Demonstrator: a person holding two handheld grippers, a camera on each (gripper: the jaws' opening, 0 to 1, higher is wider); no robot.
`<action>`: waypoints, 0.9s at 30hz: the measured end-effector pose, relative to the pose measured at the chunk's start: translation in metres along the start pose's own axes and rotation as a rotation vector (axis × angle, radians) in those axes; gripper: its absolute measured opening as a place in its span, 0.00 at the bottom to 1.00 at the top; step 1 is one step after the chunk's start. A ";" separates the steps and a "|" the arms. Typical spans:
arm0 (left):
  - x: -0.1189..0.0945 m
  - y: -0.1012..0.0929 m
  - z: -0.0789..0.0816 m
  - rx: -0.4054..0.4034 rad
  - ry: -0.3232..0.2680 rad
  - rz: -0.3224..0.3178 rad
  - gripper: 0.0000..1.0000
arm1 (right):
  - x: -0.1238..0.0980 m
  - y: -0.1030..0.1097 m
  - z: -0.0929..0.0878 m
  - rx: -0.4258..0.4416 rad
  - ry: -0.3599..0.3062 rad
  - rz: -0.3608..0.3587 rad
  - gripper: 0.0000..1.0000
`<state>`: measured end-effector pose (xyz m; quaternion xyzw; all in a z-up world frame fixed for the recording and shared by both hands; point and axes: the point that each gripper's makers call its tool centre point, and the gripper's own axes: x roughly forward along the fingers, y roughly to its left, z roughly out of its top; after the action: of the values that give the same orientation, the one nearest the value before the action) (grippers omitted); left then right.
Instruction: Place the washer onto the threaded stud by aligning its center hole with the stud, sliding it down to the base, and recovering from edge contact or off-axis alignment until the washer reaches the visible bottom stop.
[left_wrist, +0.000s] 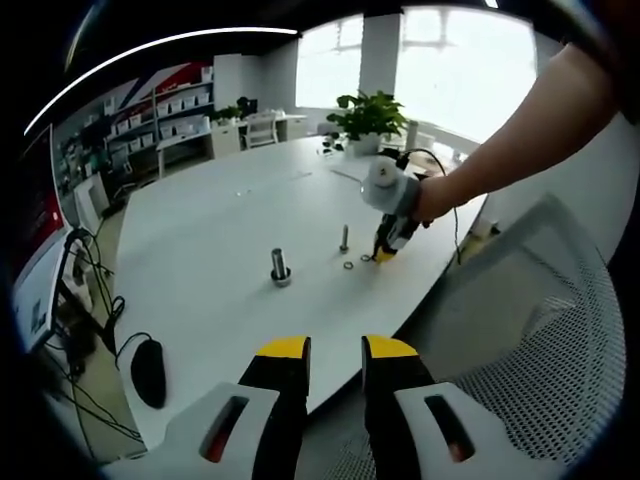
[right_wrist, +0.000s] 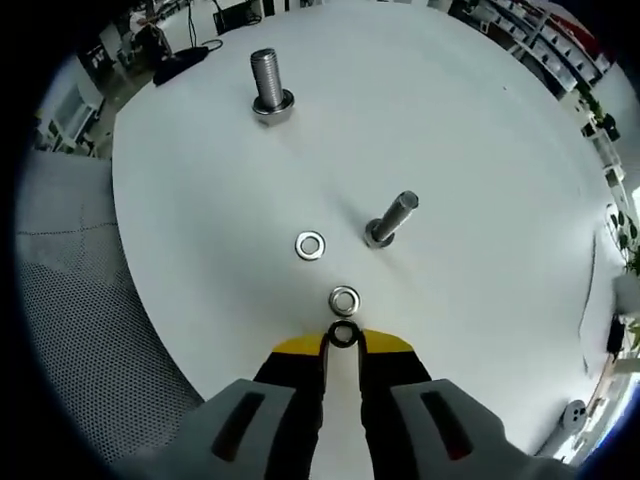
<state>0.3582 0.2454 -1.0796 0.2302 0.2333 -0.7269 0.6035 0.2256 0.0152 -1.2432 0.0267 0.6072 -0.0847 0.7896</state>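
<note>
On table (right_wrist: 480, 130): two studs (right_wrist: 390, 218), three washers (right_wrist: 310, 245), one between right fingers (right_wrist: 343, 336); left fingers parted.

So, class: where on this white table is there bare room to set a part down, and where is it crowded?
Free: the broad stretch of table between the large bolt and the plant, and the strip between that bolt and the mouse. Crowded: around the small stud, where three washers lie by the right gripper.
</note>
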 end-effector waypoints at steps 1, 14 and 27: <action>0.000 0.000 0.000 0.000 0.000 0.000 0.18 | -0.005 0.004 -0.001 0.007 -0.010 -0.002 0.15; 0.000 0.000 -0.001 0.002 0.005 -0.001 0.18 | -0.012 0.004 0.003 0.027 -0.041 -0.019 0.14; 0.000 0.000 0.001 0.002 -0.002 0.001 0.18 | -0.039 -0.010 0.035 0.051 -0.128 -0.031 0.14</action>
<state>0.3586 0.2449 -1.0792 0.2302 0.2318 -0.7270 0.6040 0.2476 0.0039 -1.1962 0.0318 0.5533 -0.1137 0.8246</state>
